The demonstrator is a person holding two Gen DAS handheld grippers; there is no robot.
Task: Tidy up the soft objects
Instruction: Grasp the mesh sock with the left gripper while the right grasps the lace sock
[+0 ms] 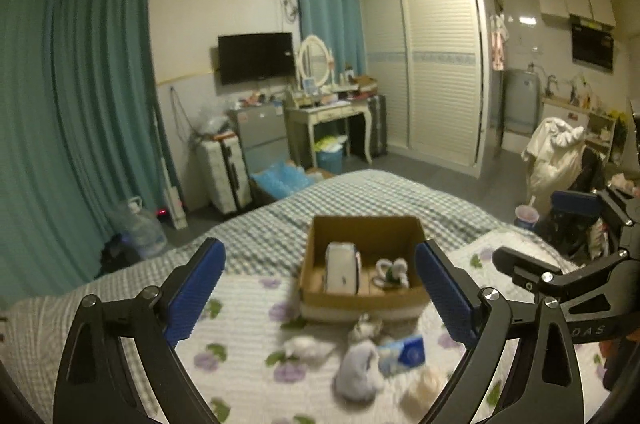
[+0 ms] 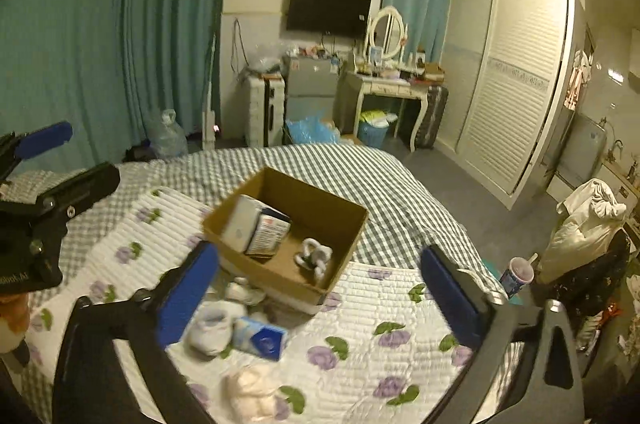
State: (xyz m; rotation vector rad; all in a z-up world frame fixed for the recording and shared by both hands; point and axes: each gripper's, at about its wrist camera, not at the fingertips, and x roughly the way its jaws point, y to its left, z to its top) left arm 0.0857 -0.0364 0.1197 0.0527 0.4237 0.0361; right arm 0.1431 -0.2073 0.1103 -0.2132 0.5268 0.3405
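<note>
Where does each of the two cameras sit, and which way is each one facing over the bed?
Left wrist: on the left gripper, looking forward and slightly down over the bed at the cardboard box; its own open blue fingers frame the view, and the right gripper shows at the right edge.
Right wrist: on the right gripper, facing the same box from further right; its open fingers show, with the left gripper at the left edge.
Shared: box, floral quilt, blue tissue pack, television, wardrobe.

Left gripper (image 1: 320, 288) fingers spread, right gripper (image 2: 320, 294) fingers spread, nothing held
</note>
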